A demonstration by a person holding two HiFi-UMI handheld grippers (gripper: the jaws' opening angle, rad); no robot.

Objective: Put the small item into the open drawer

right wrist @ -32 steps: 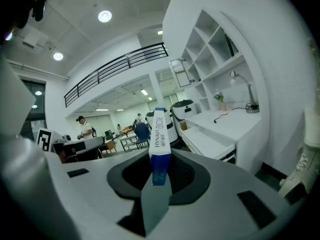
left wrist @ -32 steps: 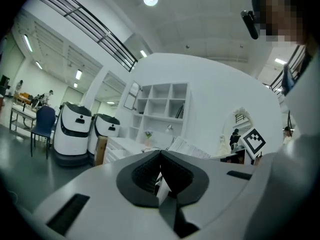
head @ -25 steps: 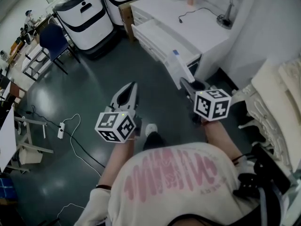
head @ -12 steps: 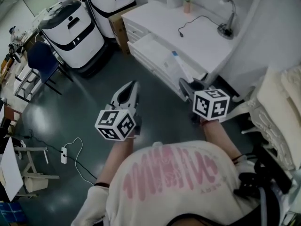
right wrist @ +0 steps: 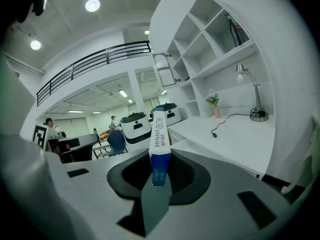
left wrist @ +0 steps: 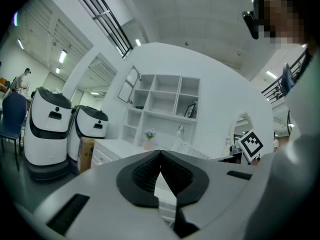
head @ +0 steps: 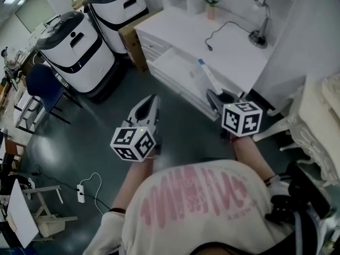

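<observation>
Standing upright between the jaws of the right gripper (right wrist: 159,180), the small box (right wrist: 159,134) is a slim white carton with blue at both ends and print running down its face. The pads pinch its lower end in a narrow grip, so it is carried, not resting anywhere. From the head view it points toward 11 o'clock, its tip showing against the near edge of the open drawer (head: 175,68); whether it is over the drawer yet I cannot tell. That drawer stands pulled out of the white desk (head: 228,41), at about 10 o'clock from the box. By my reckoning 1 step is done, the pickup, and 2 are left: bringing the carton over the drawer and letting go. At 8 o'clock from the box, the left gripper (head: 152,101) has its jaws closed together on nothing.
</observation>
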